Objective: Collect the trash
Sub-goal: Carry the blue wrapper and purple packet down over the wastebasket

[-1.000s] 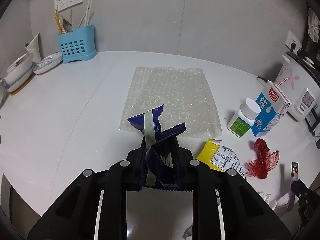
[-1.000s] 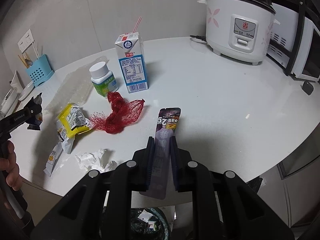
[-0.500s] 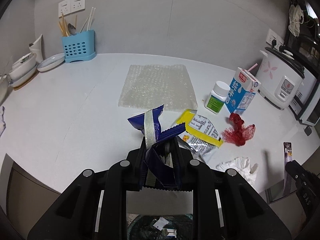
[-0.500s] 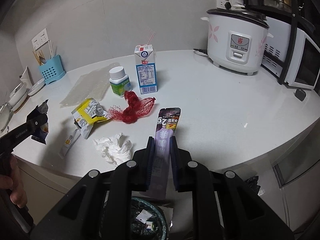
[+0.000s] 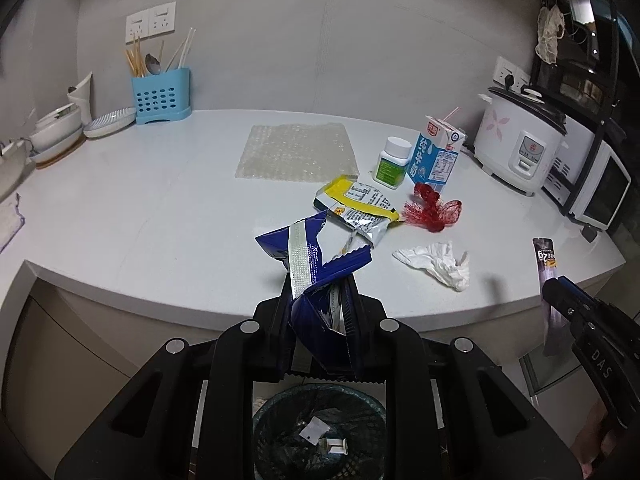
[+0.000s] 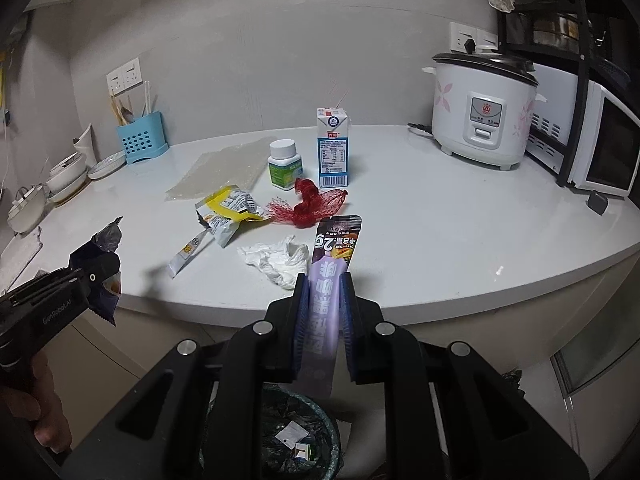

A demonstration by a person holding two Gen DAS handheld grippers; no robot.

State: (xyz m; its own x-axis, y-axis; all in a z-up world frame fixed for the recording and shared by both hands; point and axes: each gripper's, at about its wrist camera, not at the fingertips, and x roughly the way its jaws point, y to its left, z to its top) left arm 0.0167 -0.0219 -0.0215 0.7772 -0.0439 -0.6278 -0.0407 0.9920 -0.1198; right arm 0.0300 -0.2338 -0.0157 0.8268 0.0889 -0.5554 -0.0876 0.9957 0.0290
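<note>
Left gripper [image 5: 320, 300]: pinching the crumpled blue wrapper [image 5: 308, 256] above the trash bin [image 5: 320, 432].
Right gripper [image 6: 324, 292]: clamping tight on the purple sachet [image 6: 334, 256], its lower end hanging over the bin.
Bin: rim partly hidden by both grippers.

Blue wrapper [image 5: 310, 276], crumpled, silver strip, pinched in left gripper [image 5: 318, 312] above bin [image 5: 320, 432]. Purple sachet [image 6: 330, 276], flat, upright, pinched in right gripper [image 6: 324, 312]. On counter [image 5: 160, 208]: yellow packet [image 5: 356, 208], torn open; red mesh net [image 5: 432, 212]; crumpled tissue [image 5: 438, 264]; bubble wrap [image 5: 296, 152], flat; milk carton [image 5: 434, 154] and pill bottle [image 5: 392, 162], both upright.
</note>
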